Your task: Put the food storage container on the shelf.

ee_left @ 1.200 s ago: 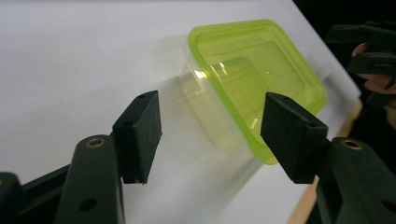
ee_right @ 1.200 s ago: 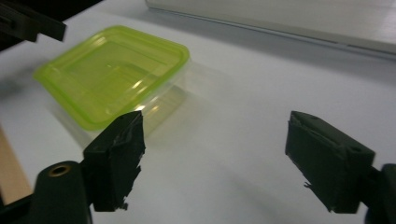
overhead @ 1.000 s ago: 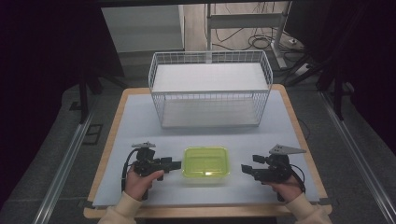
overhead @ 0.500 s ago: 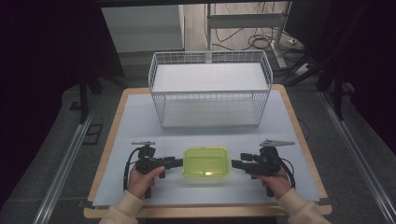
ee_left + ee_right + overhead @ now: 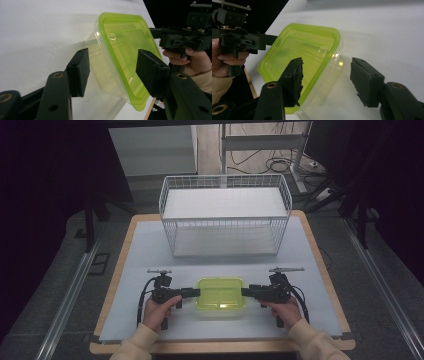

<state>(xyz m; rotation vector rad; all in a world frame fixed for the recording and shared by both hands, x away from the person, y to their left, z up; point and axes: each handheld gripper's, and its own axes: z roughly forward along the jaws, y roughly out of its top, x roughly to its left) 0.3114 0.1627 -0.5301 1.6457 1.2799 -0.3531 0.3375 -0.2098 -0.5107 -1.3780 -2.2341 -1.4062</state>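
Food box (image 5: 220,293) with a green lid sits on the bench (image 5: 150,245) near the front edge, about midway between the side edges. Left gripper (image 5: 195,292) meets its left end, right gripper (image 5: 246,292) its right end — each set of jaws straddles the lid rim. Both sets have just been closing on the box. In the left gripper view the pads (image 5: 80,71) still stand off the box wall; in the right gripper view one pad (image 5: 294,75) lies over the lid, the other (image 5: 365,81) apart from the wall. Neither grips yet. Wire basket (image 5: 225,217) stands at the back edge, well apart — open bench between.
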